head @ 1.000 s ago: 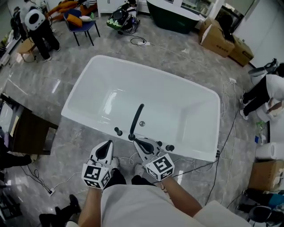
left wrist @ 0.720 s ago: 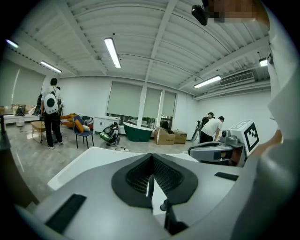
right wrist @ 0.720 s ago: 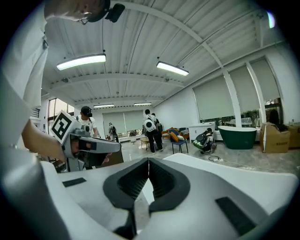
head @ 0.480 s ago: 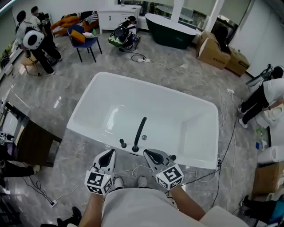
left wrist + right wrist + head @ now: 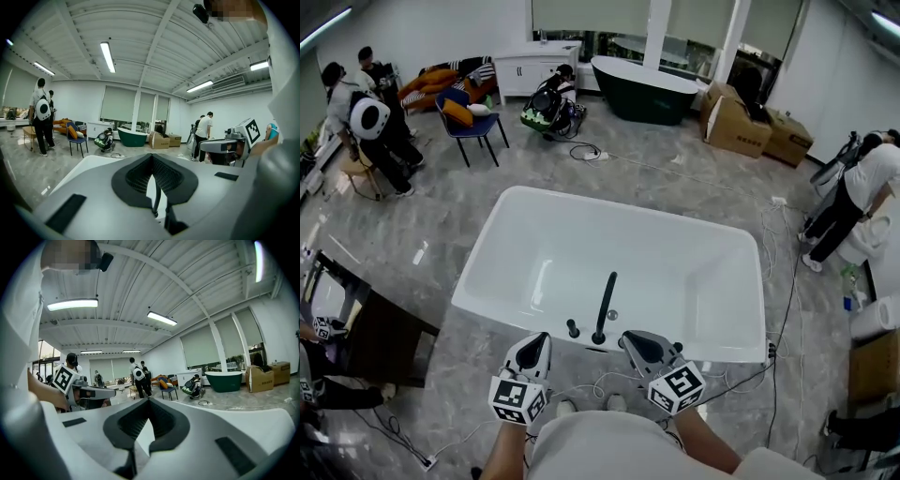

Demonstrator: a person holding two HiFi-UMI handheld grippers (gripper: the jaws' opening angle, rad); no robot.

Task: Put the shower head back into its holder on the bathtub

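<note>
While rim-set, shower head (image 5: 605, 305) lengthwise tubward

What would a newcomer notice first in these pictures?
The big white bathtub in the middle of the grey floor, with a slim black shower head at its near rim. Just below it, the left gripper and right gripper hover, both shut and empty.

The bathtub (image 5: 675, 272) ahead of the fingers (image 5: 541, 340) is white, and its rim fittings (image 5: 604, 309) are black. The cubes on the left gripper (image 5: 536, 343) and right gripper (image 5: 634, 341) bear black-and-white square markers.
</note>
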